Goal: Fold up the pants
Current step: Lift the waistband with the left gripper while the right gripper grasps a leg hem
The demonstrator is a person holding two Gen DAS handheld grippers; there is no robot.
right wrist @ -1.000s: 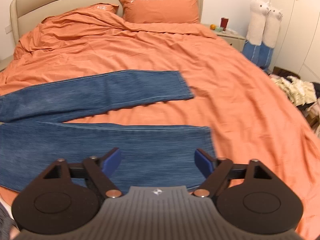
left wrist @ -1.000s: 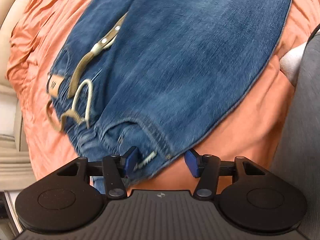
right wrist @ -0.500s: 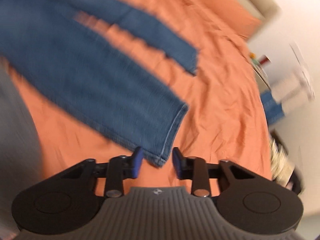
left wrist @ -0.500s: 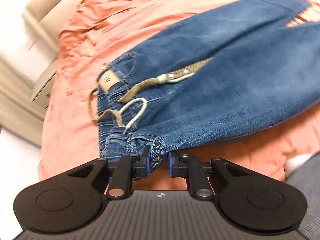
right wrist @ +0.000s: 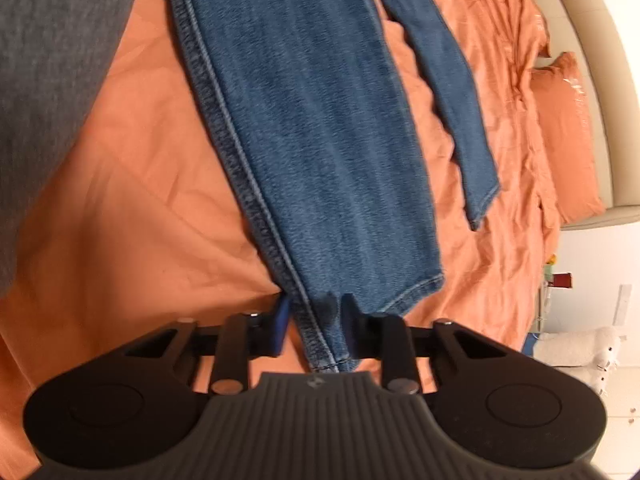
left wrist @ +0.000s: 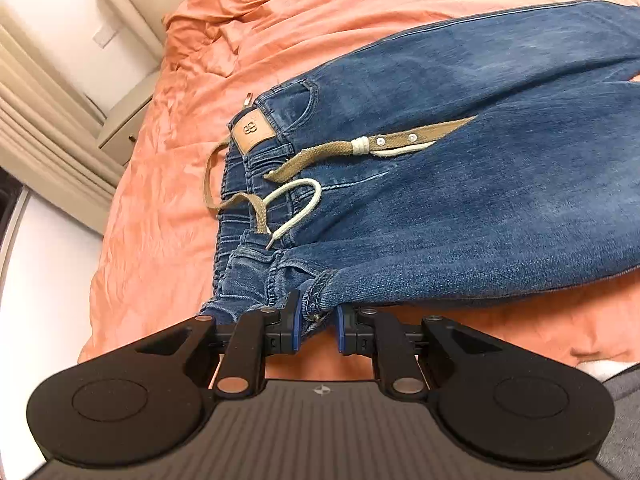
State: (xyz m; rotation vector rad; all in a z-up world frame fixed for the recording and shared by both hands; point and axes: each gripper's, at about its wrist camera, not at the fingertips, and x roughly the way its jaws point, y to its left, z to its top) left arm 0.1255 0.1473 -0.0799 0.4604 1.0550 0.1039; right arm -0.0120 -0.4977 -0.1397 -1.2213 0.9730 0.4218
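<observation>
Now my left gripper [left wrist: 317, 328] pinches waistband corner of jeans [left wrist: 440, 184]; my right gripper [right wrist: 314, 330] clamps near leg's hem corner. Jeans spread flat on orange bedsheet [left wrist: 168, 216], legs apart.

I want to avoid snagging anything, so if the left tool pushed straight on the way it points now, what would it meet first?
The left tool already has the bunched waistband corner of the blue denim jeans between its fingers. Straight on, it would likely push further into that waistband, then reach the tan woven belt and white cord loop; depth is unclear.
</observation>
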